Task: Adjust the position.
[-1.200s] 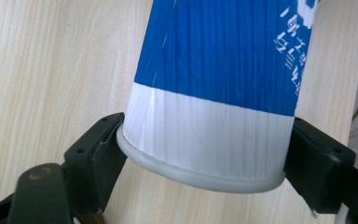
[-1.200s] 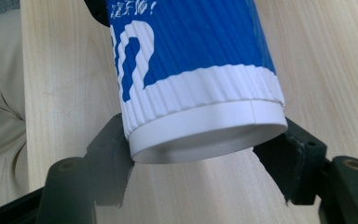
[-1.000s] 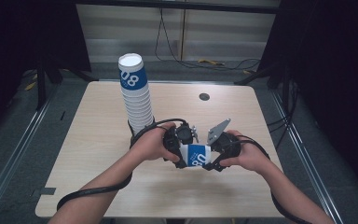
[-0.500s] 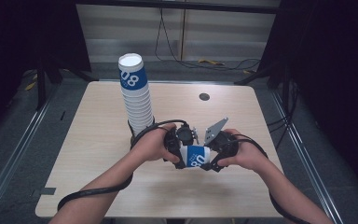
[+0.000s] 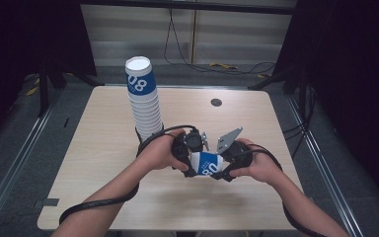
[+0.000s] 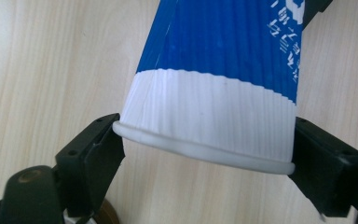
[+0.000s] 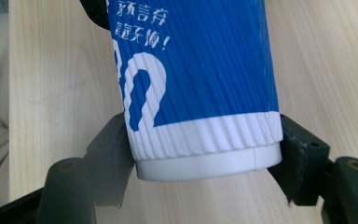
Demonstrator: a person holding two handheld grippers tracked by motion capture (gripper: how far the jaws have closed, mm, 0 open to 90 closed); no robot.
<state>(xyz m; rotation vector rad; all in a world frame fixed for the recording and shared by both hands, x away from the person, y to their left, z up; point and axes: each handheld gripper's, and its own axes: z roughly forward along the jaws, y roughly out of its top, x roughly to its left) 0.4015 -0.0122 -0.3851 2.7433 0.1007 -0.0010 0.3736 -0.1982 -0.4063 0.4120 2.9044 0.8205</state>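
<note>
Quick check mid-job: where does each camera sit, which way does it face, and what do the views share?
High view: above the person's side, facing forward and down on the table; forearms, left gripper, right gripper, cup stack.
Left gripper view: along its black jaws at the cup's rolled rim.
Right gripper view: along its jaws at the cup's base.
Shared: the blue-and-white paper cup, held between both grippers.

Lab or recording studio setup, not a home. Light wooden table point(image 5: 103, 163) sits in the middle of the frame inside a dark enclosure, black curtains point(image 5: 355, 74) filling the left and right edges, metal floor rails point(image 5: 15, 163) running along both sides. Loose cables point(image 5: 187, 54) hang and trail across the grey floor at the top centre, with black stand legs point(image 5: 54, 79) at the upper left; the tabletop has a cable grommet point(image 5: 216, 102) near its far edge.
</note>
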